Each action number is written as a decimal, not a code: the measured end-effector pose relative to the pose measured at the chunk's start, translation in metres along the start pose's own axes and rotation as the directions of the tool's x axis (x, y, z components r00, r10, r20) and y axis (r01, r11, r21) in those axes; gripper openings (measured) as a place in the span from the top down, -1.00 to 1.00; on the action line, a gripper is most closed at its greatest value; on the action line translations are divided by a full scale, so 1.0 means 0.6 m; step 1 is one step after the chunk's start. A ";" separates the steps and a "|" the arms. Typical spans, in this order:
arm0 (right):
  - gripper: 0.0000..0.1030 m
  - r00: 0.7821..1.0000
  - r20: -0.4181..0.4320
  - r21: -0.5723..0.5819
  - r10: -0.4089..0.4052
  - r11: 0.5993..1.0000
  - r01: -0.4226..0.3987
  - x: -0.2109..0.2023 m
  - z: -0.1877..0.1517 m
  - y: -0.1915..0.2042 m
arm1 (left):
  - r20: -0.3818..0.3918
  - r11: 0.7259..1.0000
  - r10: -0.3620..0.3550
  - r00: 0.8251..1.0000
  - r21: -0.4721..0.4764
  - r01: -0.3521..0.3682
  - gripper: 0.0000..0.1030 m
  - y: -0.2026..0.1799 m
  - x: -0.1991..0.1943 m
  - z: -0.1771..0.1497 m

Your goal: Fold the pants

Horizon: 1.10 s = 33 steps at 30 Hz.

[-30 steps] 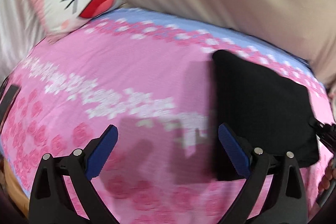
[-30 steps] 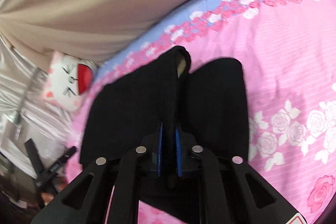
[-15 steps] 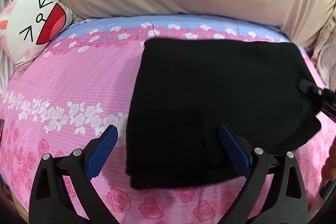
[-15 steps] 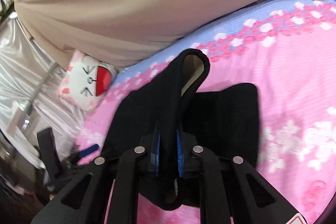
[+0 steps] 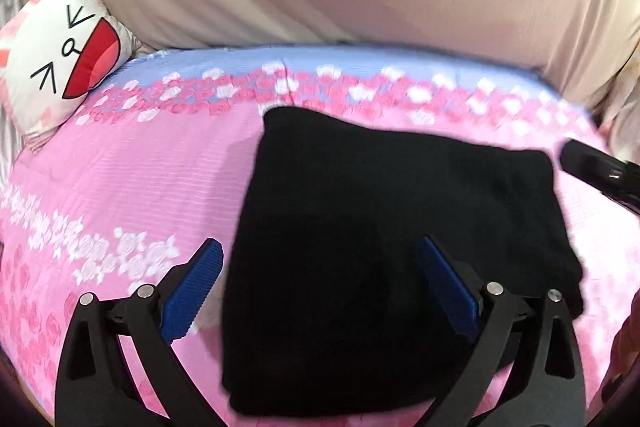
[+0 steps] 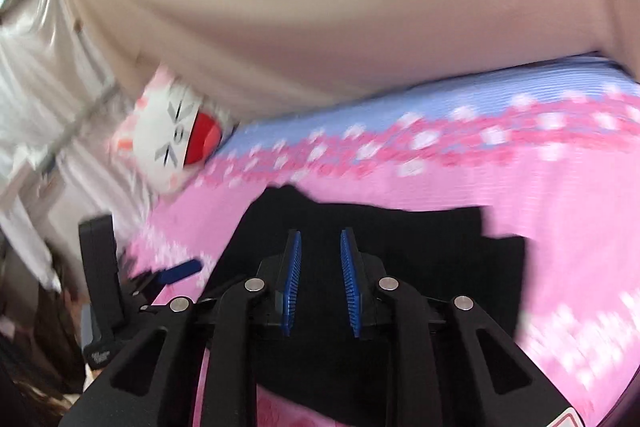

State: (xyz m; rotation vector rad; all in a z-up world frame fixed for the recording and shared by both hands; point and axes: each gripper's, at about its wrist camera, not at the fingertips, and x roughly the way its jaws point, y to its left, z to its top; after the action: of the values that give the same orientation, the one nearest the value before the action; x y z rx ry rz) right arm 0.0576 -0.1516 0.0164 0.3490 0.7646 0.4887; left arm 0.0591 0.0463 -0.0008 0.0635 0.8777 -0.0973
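Lying folded on the pink rose-print bedsheet [image 5: 120, 179], the black fabric pants [image 5: 384, 251] sit beneath your wide-spread left gripper [image 5: 318, 279] and your narrowly parted, empty right gripper [image 6: 320, 283].

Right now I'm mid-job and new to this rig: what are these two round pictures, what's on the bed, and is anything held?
No robot arm here: a person holds a two-finger tool in each hand, each with a fisheye camera looking along its fingers. One picture is from the left tool, jaws wide open; the other is from the right tool, jaws parted with nothing between them. The folded black pants lie on the pink floral bedsheet, held by neither tool. A cartoon cat pillow sits at the bed's far left corner.
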 end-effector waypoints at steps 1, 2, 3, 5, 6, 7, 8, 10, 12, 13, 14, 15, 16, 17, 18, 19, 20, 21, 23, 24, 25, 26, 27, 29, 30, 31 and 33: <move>0.70 0.998 -0.043 0.004 -0.034 0.999 0.034 0.035 0.000 -0.013 | -0.015 1.000 0.023 1.000 0.011 -0.023 -0.89 -0.004 0.017 0.000; 1.00 0.989 -0.112 0.019 -0.098 0.995 0.101 0.084 0.003 -0.044 | -0.016 0.998 0.056 0.998 0.019 -0.055 -0.91 -0.008 0.034 -0.001; 1.00 0.982 -0.155 0.075 -0.106 0.990 0.119 0.120 0.004 -0.082 | -0.009 0.998 0.060 0.998 0.022 -0.060 -0.91 -0.009 0.040 -0.003; 1.00 0.990 -0.139 0.212 -0.022 0.976 0.051 0.109 0.015 -0.108 | -0.011 0.999 0.040 0.999 0.004 -0.040 -0.91 -0.002 0.036 -0.003; 1.00 0.992 -0.112 0.205 -0.058 0.975 0.081 0.089 0.024 -0.093 | -0.006 1.000 0.024 1.000 -0.009 -0.024 -0.91 0.006 0.022 -0.001; 0.93 0.992 -0.076 0.171 -0.100 0.979 0.112 0.072 0.029 -0.074 | 0.011 1.000 0.021 1.000 -0.023 -0.021 -0.90 0.016 0.007 0.000; 0.81 0.991 -0.048 0.120 -0.128 0.984 0.133 0.055 0.033 -0.046 | 0.041 0.999 0.028 0.999 -0.047 -0.026 -0.90 0.032 -0.011 0.003; 0.81 0.995 -0.025 0.064 -0.095 0.993 0.097 0.040 0.031 -0.004 | 0.089 0.995 0.043 0.995 -0.096 -0.034 -0.90 0.067 -0.039 0.006; 0.81 0.997 -0.047 -0.010 -0.068 0.998 0.068 0.057 0.027 0.026 | 0.091 0.988 0.061 0.994 -0.147 -0.048 -0.90 0.113 -0.053 0.007; 0.84 0.994 -0.066 -0.032 -0.091 0.996 0.089 0.072 0.024 0.026 | 0.086 0.985 0.074 0.994 -0.162 -0.059 -0.90 0.128 -0.056 0.005; 0.94 0.978 -0.117 -0.050 -0.173 0.985 0.168 0.107 0.019 0.016 | 0.081 0.980 0.100 0.992 -0.180 -0.084 -0.90 0.151 -0.058 0.001; 1.00 0.949 -0.174 -0.039 -0.264 0.965 0.261 0.140 0.011 -0.003 | 0.078 0.977 0.119 0.990 -0.189 -0.102 -0.90 0.162 -0.058 -0.002; 1.00 0.954 -0.162 -0.001 -0.254 0.966 0.257 0.142 0.005 -0.007 | 0.069 0.968 0.163 0.984 -0.206 -0.145 -0.90 0.184 -0.059 -0.011; 0.88 0.960 -0.146 0.037 -0.239 0.968 0.246 0.132 0.007 0.000 | 0.061 0.961 0.189 0.980 -0.214 -0.172 -0.90 0.198 -0.059 -0.017; 0.86 0.969 -0.139 0.033 -0.205 0.977 0.212 0.126 0.014 0.023 | 0.052 0.956 0.211 0.976 -0.221 -0.194 -0.90 0.212 -0.057 -0.022; 0.86 0.979 -0.119 0.015 -0.168 0.985 0.171 0.120 0.017 0.043 | 0.039 0.950 0.229 0.973 -0.229 -0.214 -0.90 0.225 -0.055 -0.029; 0.86 0.987 -0.099 -0.022 -0.129 0.992 0.127 0.122 0.025 0.074 | 0.030 0.946 0.236 0.971 -0.236 -0.223 -0.90 0.235 -0.052 -0.033; 0.86 0.990 -0.097 -0.070 -0.104 0.993 0.097 0.135 0.032 0.105 | 0.025 0.944 0.234 0.972 -0.244 -0.221 -0.90 0.243 -0.049 -0.034; 0.86 0.989 -0.118 -0.119 -0.089 0.990 0.075 0.186 0.040 0.142 | 0.014 0.946 0.214 0.977 -0.251 -0.203 -0.90 0.248 -0.040 -0.031; 0.87 0.984 -0.150 -0.123 -0.093 0.990 0.075 0.229 0.043 0.153 | 0.014 0.948 0.206 0.978 -0.249 -0.196 -0.90 0.245 -0.038 -0.029; 0.95 0.979 -0.171 -0.123 -0.115 0.988 0.094 0.259 0.043 0.151 | 0.015 0.952 0.198 0.980 -0.240 -0.189 -0.90 0.241 -0.037 -0.027; 1.00 0.966 -0.190 -0.128 -0.173 0.980 0.150 0.297 0.046 0.144 | 0.014 0.956 0.195 0.981 -0.228 -0.187 -0.90 0.236 -0.036 -0.026; 1.00 0.948 -0.224 -0.110 -0.228 0.972 0.208 0.333 0.046 0.123 | 0.013 0.957 0.195 0.981 -0.219 -0.188 -0.90 0.232 -0.036 -0.026; 1.00 0.962 -0.224 -0.002 -0.157 0.987 0.161 0.317 0.053 0.107 | 0.005 0.960 0.197 0.980 -0.205 -0.192 -0.90 0.226 -0.032 -0.026; 1.00 0.968 -0.209 0.012 -0.138 0.990 0.144 0.305 0.054 0.108 | 0.002 0.961 0.197 0.980 -0.200 -0.193 -0.90 0.224 -0.030 -0.026; 1.00 0.977 -0.176 0.003 -0.122 0.992 0.125 0.284 0.056 0.116 | -0.002 0.962 0.194 0.981 -0.194 -0.191 -0.90 0.221 -0.027 -0.027; 1.00 0.973 -0.148 -0.054 -0.179 0.984 0.173 0.260 0.046 0.114 | -0.011 0.964 0.189 0.982 -0.187 -0.188 -0.90 0.214 -0.020 -0.027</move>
State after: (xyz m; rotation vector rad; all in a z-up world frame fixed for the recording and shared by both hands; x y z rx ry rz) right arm 0.1545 -0.0138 -0.0221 0.2051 0.9237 0.3660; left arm 0.0535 0.1763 0.0001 -0.0298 0.8662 0.1631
